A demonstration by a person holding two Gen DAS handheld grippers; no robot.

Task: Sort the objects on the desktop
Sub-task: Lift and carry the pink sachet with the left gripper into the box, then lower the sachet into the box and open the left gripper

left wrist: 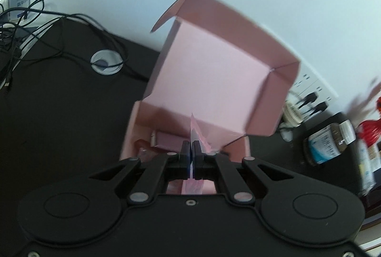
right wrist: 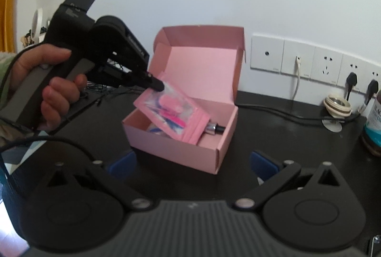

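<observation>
Left wrist view: the left gripper [left wrist: 191, 150] is clamped on a pink pouch [left wrist: 196, 135], edge-on between its fingers, over the open pink box [left wrist: 207, 81].

Right wrist view: the pouch hangs tilted above the box; the right gripper [right wrist: 193, 165] stands apart, empty, near the box.

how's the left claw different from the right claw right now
The left claw is shut on a pink pouch, pinching its corner; the right claw stands open and empty. The left claw hangs over the open pink box; the right claw sits back in front of the box. Both are black with blue pads.
</observation>
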